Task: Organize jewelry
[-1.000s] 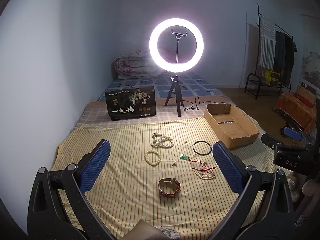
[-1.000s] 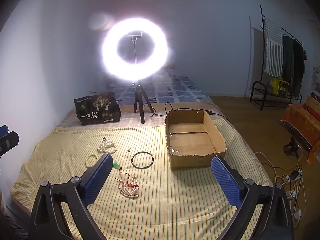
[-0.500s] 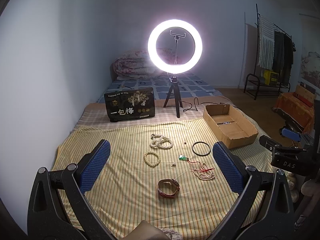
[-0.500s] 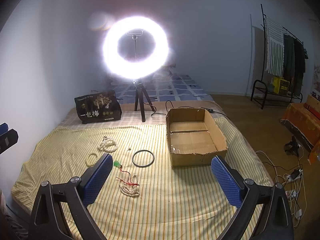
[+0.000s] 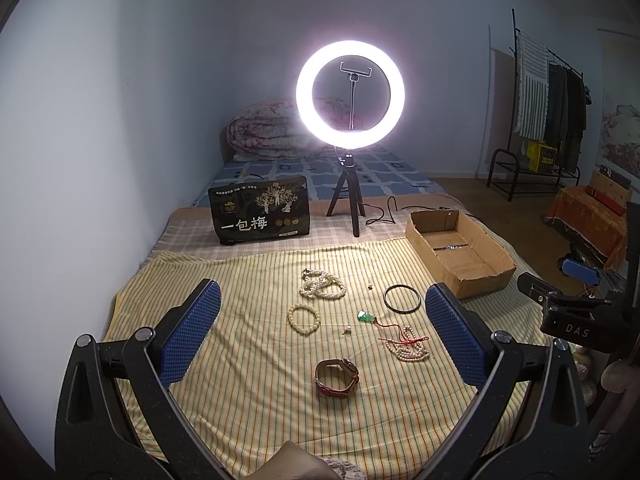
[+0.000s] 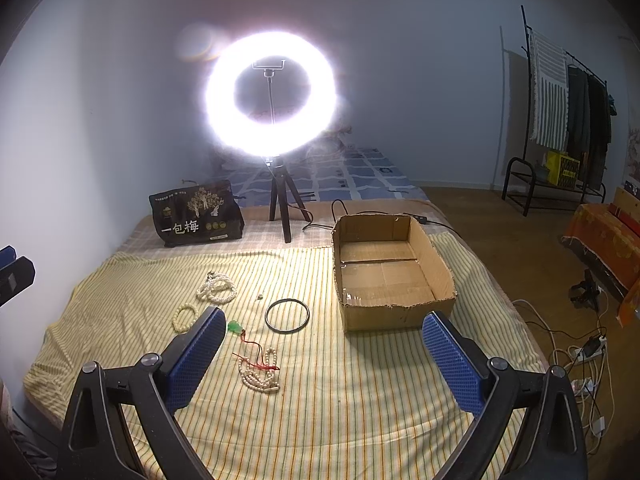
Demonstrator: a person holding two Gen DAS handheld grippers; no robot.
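Observation:
Jewelry lies on a yellow striped cloth [image 5: 240, 280]: a brown leather watch [image 5: 336, 373], a cream bead bracelet [image 5: 304, 319], a coiled pearl necklace [image 5: 322, 285], a black ring [image 5: 402, 298], a green pendant [image 5: 364, 315] and a bead strand with red cord [image 5: 406, 348]. An open, empty cardboard box [image 6: 390, 274] stands at the right. My left gripper [image 5: 320, 332] is open, held above the watch. My right gripper [image 6: 320, 344] is open and empty, near the box, with the black ring [image 6: 287, 316] and bead strand [image 6: 258, 368] ahead to the left.
A lit ring light on a tripod [image 5: 350, 92] and a black printed bag [image 5: 260, 210] stand behind the cloth. A cable [image 5: 384, 212] runs past the box. A clothes rack [image 5: 548, 92] and floor cables [image 6: 576, 356] are at the right.
Both grippers have shifted only slightly; the scene sits a little lower and nearer in view. Nothing was taken hold of and no jewelry has moved.

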